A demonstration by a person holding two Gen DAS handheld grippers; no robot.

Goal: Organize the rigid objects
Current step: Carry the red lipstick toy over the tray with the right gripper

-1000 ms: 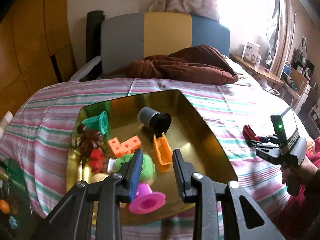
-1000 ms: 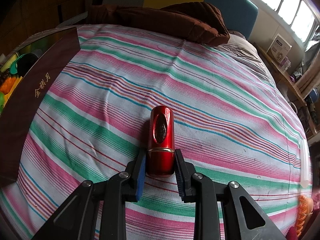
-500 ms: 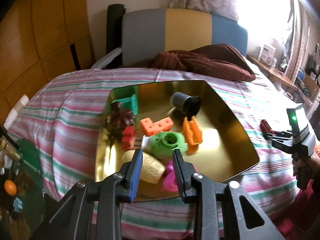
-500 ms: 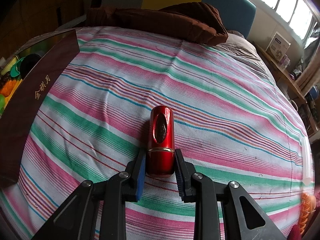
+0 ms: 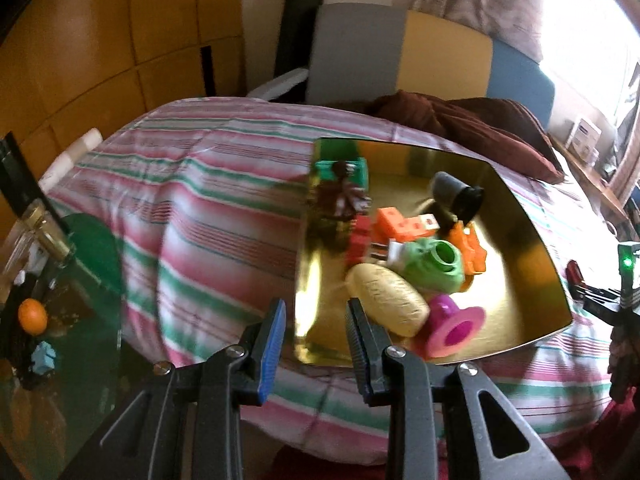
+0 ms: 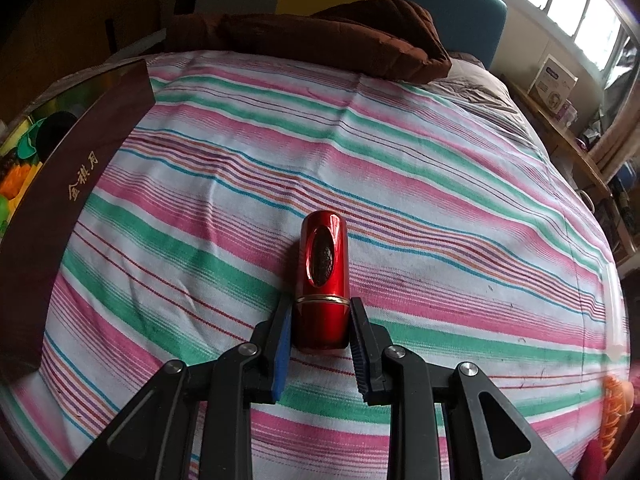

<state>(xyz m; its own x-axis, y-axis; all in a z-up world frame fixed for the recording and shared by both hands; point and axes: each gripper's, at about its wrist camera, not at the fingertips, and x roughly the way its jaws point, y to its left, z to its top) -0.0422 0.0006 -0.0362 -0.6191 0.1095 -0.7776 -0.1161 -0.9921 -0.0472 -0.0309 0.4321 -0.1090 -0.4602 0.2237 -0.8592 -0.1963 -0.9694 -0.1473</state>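
Note:
A gold tray (image 5: 516, 276) on the striped bed holds several toys: a beige oval (image 5: 386, 304), a magenta spool (image 5: 452, 326), a green piece (image 5: 434, 264), an orange block (image 5: 400, 226) and a grey cup (image 5: 456, 194). My left gripper (image 5: 315, 308) hovers open and empty above the tray's near left corner. A red cylindrical case (image 6: 324, 264) lies on the sheet with my right gripper (image 6: 321, 308) shut on its near end. In the left wrist view that gripper (image 5: 588, 296) and the case (image 5: 573, 272) sit just right of the tray.
The tray's brown outer wall (image 6: 60, 184) stands left of the case. A brown cushion (image 6: 320, 36) lies at the bed's head. Left of the bed is a green glass table (image 5: 92, 248) with an orange fruit (image 5: 32, 316). A shelf with a box (image 6: 552, 84) runs along the right.
My left gripper has moved left, from over the tray's middle to its near left corner, staying open. The right gripper and the red case have not moved.

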